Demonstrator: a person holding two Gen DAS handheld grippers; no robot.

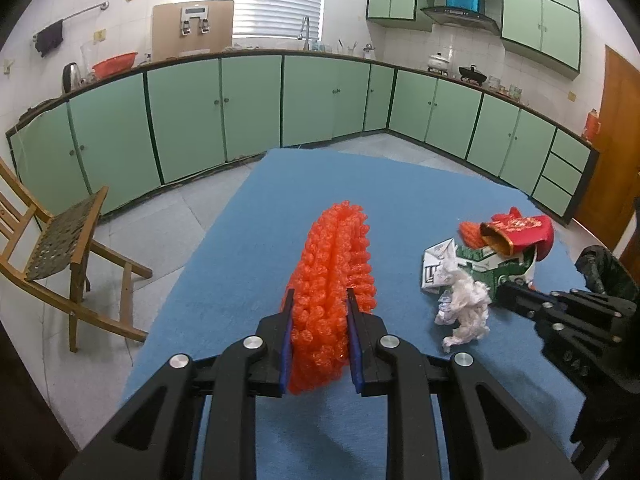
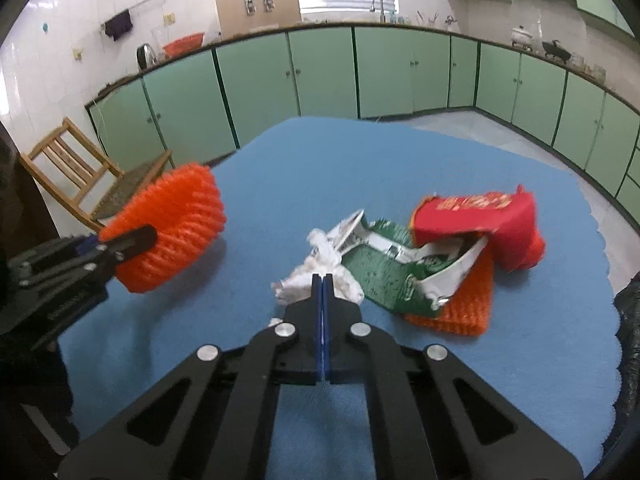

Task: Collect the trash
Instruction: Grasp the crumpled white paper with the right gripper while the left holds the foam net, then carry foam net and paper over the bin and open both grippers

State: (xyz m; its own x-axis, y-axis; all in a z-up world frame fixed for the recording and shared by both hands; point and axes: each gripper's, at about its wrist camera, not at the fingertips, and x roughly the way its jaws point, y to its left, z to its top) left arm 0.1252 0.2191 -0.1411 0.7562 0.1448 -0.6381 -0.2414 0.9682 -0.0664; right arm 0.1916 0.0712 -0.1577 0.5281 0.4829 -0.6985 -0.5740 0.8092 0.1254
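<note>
Item: orange foam net (image 1: 332,300), pinched in left gripper (image 1: 320,308), lifted above blue worktop (image 1: 248,208). Right gripper (image 2: 322,280): fingers pressed together, empty, by crumpled tissue (image 2: 320,268). Advice: keep a firm pinch while carrying.

Showing 2 orange foam nets (image 2: 168,228) (image 2: 460,300), 1 red bag (image 2: 480,216), 1 green carton (image 2: 384,272), 1 tissue wad (image 2: 316,276).

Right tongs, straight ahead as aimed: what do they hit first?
Probably the crumpled tissue, right at the tips of the shut right tongs. The green carton lies just beyond; depth is unclear.
</note>
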